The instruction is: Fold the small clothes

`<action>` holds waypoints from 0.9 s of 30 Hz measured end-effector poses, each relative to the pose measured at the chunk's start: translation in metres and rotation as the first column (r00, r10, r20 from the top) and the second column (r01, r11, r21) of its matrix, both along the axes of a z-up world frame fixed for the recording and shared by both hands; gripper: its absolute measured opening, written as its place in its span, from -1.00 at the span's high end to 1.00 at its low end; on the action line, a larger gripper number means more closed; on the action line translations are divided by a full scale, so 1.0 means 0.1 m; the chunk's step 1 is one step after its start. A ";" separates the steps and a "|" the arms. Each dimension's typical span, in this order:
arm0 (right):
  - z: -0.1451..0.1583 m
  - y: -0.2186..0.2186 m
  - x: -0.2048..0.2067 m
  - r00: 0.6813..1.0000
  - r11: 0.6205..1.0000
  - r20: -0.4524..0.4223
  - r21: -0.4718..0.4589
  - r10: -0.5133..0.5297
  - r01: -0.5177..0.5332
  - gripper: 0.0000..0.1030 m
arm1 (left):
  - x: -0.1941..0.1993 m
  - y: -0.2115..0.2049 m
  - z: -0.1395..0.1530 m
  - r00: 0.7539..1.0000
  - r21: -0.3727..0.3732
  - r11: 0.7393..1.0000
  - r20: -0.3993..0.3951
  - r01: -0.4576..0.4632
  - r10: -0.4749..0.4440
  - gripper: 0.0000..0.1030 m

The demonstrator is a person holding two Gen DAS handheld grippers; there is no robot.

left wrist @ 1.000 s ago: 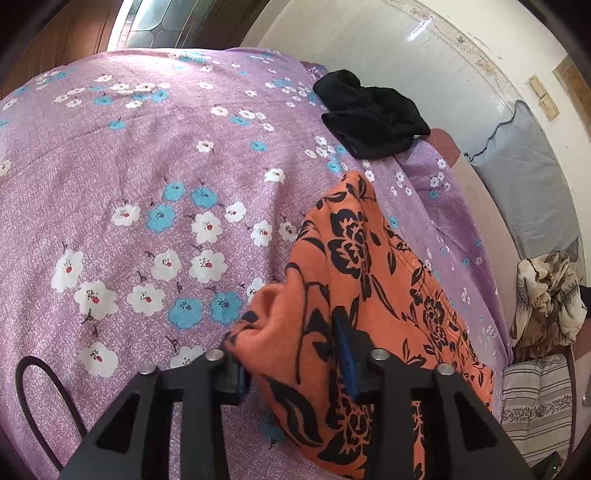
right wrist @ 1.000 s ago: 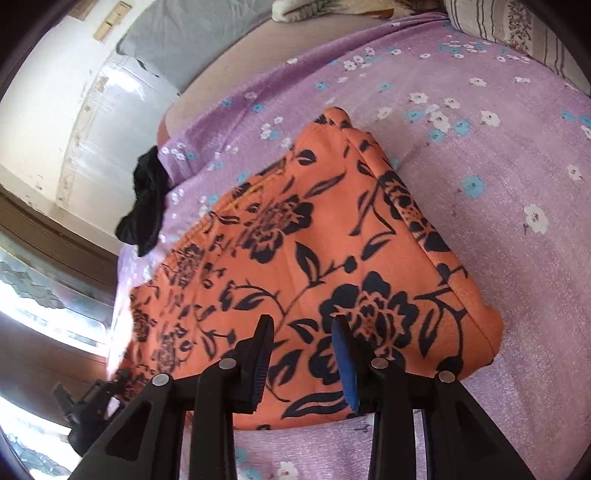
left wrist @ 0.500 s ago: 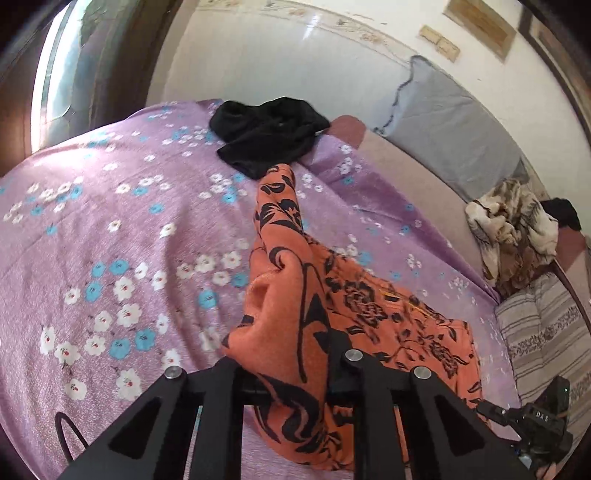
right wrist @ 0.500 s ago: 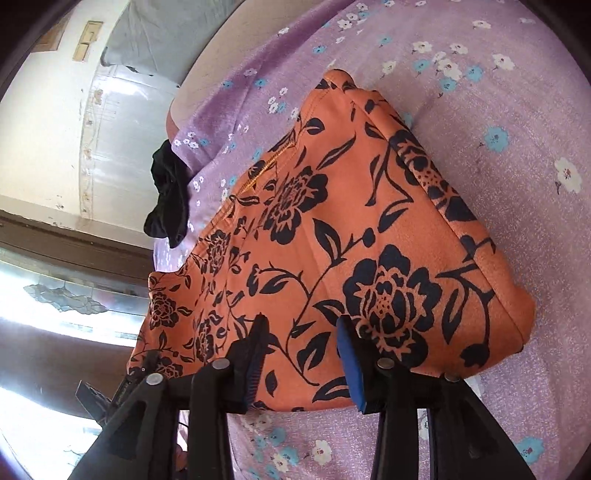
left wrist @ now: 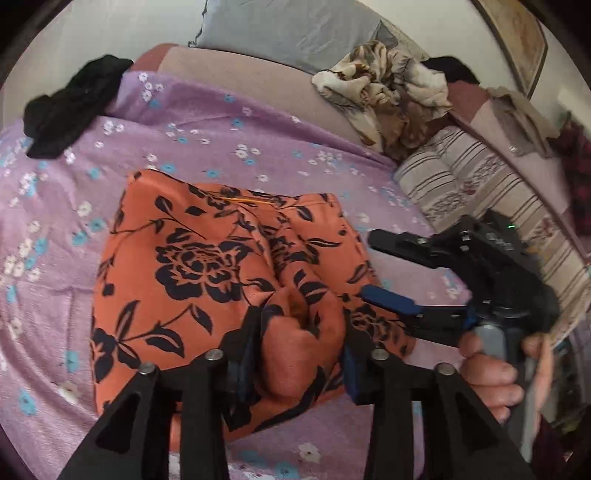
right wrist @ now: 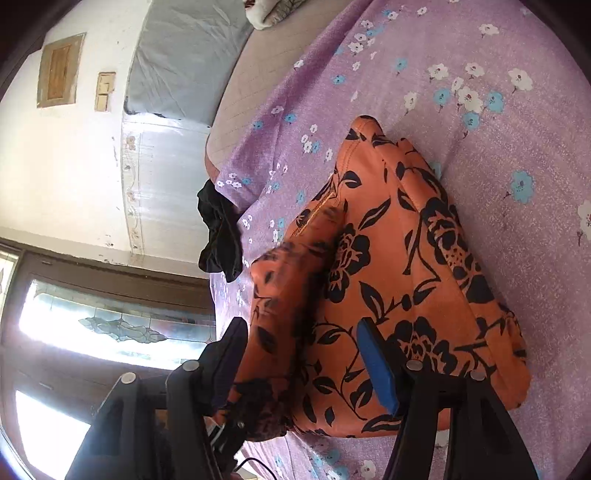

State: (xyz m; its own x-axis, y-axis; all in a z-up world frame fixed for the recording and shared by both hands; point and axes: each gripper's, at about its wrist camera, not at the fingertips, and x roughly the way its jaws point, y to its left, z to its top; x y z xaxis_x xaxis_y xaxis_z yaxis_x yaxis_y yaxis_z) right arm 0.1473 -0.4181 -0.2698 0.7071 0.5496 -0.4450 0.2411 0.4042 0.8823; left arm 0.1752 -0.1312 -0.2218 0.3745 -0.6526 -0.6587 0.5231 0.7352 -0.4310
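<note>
Fabric fills the middle of both views: an orange garment (left wrist: pixel 207 266) printed with black flowers lies on the bed's purple floral bedspread (left wrist: pixel 229 133), partly doubled over itself. In the left wrist view, the left claw (left wrist: pixel 301 354) pinches a bunched fold of this garment between its two fingers, the cloth bulging up in the gap, while the rest of the piece spreads flat beyond it toward a thin orange stitched seam. That view alone shows the right claw (left wrist: pixel 384 269) from the side, its black and blue fingers spread apart above the garment's right edge, with a hand (left wrist: pixel 491 373) wrapped round its grey handle. It also shows a crumpled beige patterned cloth (left wrist: pixel 384 85), a striped pillow (left wrist: pixel 461 184) and a grey pillow (left wrist: pixel 291 29) at the far edge of the bed. The right wrist view looks along the garment (right wrist: pixel 413 280) lengthwise: the lifted fold rises blurred at the left between the spread fingers, the blue pad (right wrist: pixel 376 365) resting over the flat cloth. Only this view shows the window (right wrist: pixel 99 332) with patterned glass and the wall plates (right wrist: pixel 103 92). A black garment (left wrist: pixel 70 107) lies well apart near the bedspread's far corner, visible in both views (right wrist: pixel 218 236).
</note>
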 end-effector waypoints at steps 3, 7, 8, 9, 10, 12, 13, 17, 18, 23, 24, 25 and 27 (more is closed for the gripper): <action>-0.08 0.00 0.12 0.999 0.999 -0.034 0.014 0.035 -0.034 -0.30 | 0.00 0.39 0.19 0.999 -0.133 0.991 0.040 -0.009 0.015 -0.37; -0.17 0.19 0.33 0.992 0.994 -0.062 0.015 0.110 -0.109 -0.29 | 0.16 0.76 0.17 0.985 -0.078 0.985 0.065 -0.153 0.158 -0.46; -0.17 0.27 0.39 0.989 0.991 -0.065 -0.001 0.133 -0.133 -0.30 | 0.23 0.80 0.09 0.979 -0.014 0.980 0.057 -0.197 0.198 -0.46; -0.16 0.34 0.46 0.986 0.988 -0.067 -0.023 0.154 -0.156 -0.30 | 0.30 0.83 0.00 0.971 0.055 0.970 0.048 -0.235 0.232 -0.46; -0.17 0.41 0.52 0.983 0.984 -0.070 -0.046 0.169 -0.172 -0.30 | 0.35 0.83 -0.09 0.966 0.116 0.959 0.040 -0.260 0.257 -0.45; -0.18 0.52 0.66 0.977 0.975 -0.086 -0.090 0.194 -0.202 -0.30 | 0.38 0.80 -0.24 0.967 0.183 0.950 0.010 -0.253 0.256 -0.44; -0.19 0.57 0.71 0.975 0.971 -0.091 -0.104 0.205 -0.214 -0.30 | 0.38 0.77 -0.29 0.972 0.204 0.951 0.005 -0.231 0.235 -0.44; -0.18 0.73 0.87 0.971 0.954 -0.094 -0.188 0.219 -0.233 -0.29 | 0.23 0.46 -0.40 0.991 0.293 0.947 0.047 -0.135 0.127 -0.44; -0.19 0.77 0.91 0.972 0.944 -0.100 -0.234 0.214 -0.232 -0.24 | 0.20 0.41 -0.40 0.993 0.297 0.947 0.047 -0.120 0.111 -0.44; -0.06 0.92 0.96 0.975 0.887 -0.071 -0.407 0.210 -0.221 0.77 | 0.14 0.42 -0.29 0.992 0.245 0.962 0.071 -0.120 0.106 -0.44; 0.06 0.89 0.91 0.980 0.892 -0.012 -0.412 0.199 -0.186 0.77 | 0.13 0.42 -0.22 0.992 0.194 0.974 0.073 -0.114 0.102 -0.44; 0.21 0.84 0.85 0.982 0.889 0.053 -0.436 0.183 -0.142 0.78 | 0.11 0.41 -0.14 0.992 0.147 0.983 0.085 -0.108 0.096 -0.44; 0.45 0.72 0.74 0.977 0.884 0.150 -0.463 0.153 -0.068 0.78 | 0.06 0.34 -0.02 0.986 0.107 0.989 0.139 -0.104 0.089 -0.46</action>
